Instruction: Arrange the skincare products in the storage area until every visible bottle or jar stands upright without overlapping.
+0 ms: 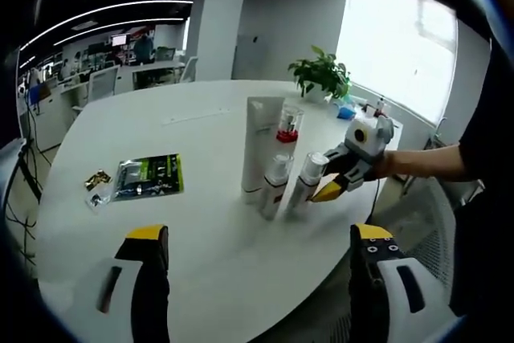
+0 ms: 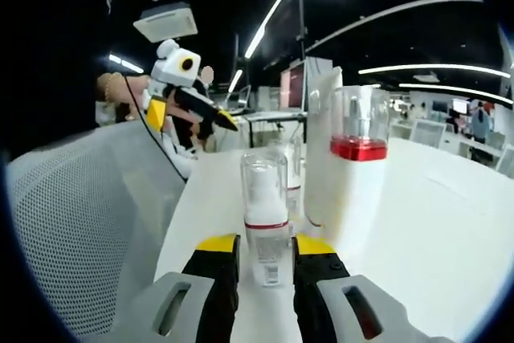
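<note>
Bottle stood upright between the right gripper fingers, narrow around its base, contact hard to confirm, near the surface edge. Left gripper hung back, fingers wide, empty.

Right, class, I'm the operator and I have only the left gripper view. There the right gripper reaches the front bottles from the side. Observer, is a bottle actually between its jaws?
Observer: Yes. In the right gripper view the clear-capped bottle stands upright between the jaws of the right gripper, which sit close against both its sides.
Operator: What stands beyond it?
Observer: The red-banded bottle, upright, to the right and next to the tall white tube.
Operator: And my own gripper, seen from there?
Observer: The left gripper shows at upper left, held up by a hand, jaws apart.
</note>
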Motion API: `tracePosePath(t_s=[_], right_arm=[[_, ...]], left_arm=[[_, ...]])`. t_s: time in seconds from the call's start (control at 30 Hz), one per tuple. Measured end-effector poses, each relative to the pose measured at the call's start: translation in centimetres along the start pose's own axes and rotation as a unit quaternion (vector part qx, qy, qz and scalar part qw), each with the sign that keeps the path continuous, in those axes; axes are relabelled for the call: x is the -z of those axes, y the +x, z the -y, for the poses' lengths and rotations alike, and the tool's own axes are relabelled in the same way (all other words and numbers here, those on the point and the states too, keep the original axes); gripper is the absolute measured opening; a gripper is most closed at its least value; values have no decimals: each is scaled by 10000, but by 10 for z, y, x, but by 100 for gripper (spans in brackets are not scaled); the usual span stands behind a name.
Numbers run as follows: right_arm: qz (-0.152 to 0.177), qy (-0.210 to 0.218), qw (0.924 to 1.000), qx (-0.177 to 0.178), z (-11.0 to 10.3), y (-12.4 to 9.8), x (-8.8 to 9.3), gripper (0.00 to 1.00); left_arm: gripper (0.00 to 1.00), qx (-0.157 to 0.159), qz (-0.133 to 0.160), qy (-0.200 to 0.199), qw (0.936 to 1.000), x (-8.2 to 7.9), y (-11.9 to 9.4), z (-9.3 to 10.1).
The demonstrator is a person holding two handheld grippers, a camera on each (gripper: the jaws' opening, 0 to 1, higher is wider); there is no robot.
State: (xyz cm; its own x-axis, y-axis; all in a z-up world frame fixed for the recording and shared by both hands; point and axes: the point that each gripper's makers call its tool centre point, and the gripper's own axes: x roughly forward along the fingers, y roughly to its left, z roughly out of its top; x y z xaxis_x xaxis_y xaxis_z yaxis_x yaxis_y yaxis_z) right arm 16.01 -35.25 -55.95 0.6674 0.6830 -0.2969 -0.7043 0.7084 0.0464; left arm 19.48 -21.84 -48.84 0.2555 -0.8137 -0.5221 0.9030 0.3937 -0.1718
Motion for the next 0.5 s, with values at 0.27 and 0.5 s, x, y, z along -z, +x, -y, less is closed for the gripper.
tracePosePath(t_s=[0.27, 0.5], right_arm=[[-342, 100, 9994, 45, -1, 3, 21, 15], [-403, 84, 9991, 117, 6, 8, 22, 11]], left_arm=[[86, 6, 0, -31, 10000, 1, 1, -1], [85, 8, -54, -53, 10000, 7, 2, -4]])
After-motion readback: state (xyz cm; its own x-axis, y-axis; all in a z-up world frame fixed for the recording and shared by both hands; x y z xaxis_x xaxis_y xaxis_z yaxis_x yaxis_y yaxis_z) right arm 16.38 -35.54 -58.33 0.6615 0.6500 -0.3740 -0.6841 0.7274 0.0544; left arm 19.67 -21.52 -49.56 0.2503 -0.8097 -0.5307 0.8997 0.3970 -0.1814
